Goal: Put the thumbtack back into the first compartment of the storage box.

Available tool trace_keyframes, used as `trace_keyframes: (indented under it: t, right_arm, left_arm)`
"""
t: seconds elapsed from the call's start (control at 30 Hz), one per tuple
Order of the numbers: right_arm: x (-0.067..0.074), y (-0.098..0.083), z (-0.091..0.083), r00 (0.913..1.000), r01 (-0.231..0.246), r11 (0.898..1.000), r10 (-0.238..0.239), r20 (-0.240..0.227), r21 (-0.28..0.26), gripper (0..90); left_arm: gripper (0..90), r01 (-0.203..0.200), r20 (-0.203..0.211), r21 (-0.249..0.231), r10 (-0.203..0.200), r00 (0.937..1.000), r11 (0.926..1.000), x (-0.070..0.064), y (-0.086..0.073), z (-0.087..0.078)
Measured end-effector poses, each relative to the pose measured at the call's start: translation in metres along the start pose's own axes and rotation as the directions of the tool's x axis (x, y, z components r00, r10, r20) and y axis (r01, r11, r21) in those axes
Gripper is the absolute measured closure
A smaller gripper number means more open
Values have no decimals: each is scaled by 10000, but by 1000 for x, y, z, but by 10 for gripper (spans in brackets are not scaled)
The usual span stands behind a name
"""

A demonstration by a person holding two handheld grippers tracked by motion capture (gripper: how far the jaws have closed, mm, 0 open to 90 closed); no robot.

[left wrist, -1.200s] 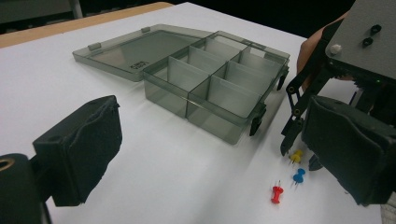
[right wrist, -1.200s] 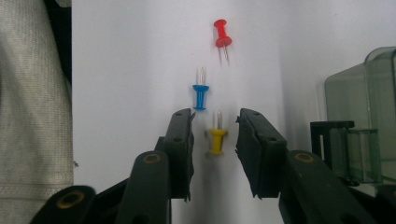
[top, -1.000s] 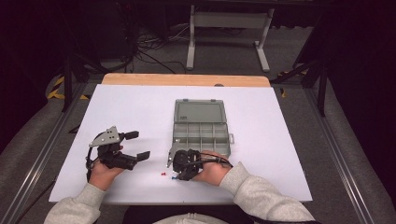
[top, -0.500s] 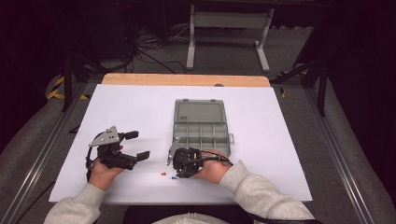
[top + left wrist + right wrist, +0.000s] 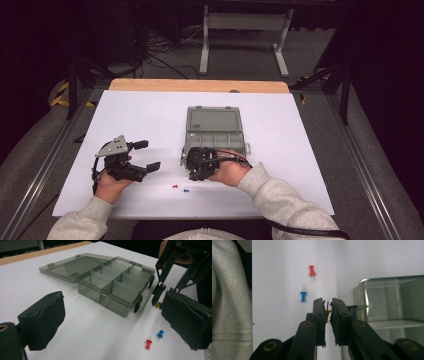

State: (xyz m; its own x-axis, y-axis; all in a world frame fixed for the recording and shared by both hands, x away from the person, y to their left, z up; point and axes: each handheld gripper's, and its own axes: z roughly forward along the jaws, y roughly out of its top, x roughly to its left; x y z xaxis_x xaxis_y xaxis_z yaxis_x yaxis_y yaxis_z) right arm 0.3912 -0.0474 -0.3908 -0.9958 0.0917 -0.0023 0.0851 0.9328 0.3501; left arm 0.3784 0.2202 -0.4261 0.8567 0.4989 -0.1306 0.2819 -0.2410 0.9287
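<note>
My right hand-held gripper pinching a yellow pushpin just off the bench near its front edge, blue pushpin and red pushpin lying beside it, my left hand-held gripper wide and empty, open compartment box mid-bench beyond.

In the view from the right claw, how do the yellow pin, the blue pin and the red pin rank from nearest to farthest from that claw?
1. Yellow pin: pinched between the jaws of the right claw, which have just been closing.
2. Blue pin: lying on the white table, a little left of the jaw tips.
3. Red pin: beyond the blue one, farther up the table.
</note>
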Motion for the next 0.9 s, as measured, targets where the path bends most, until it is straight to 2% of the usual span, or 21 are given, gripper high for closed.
trace_keyframes:
  t: [0.27, 0.43, 0.63, 0.9]
  right_arm:
    - [-15, 5, -16, 9993, -234, 9996, 238, 274, -150, 818]
    - [-24, 8, -22, 9984, -357, 9990, 368, 419, -271, 818]
    - [-35, 9, -27, 9971, -435, 9983, 458, 607, -393, 818]
    - [-51, 10, -33, 9921, -801, 9949, 855, 917, -611, 818]
  left_arm:
    - [58, -20, -5, -6, 20, 10000, 10000, 0, 0, 0]
    - [58, 88, 34, 54, -88, 10000, 9999, -1, -1, 0]
    - [58, 38, 26, 69, -38, 10000, 10000, 0, -1, 0]
    - [58, -72, -9, 121, 72, 10000, 9999, 0, 0, 1]
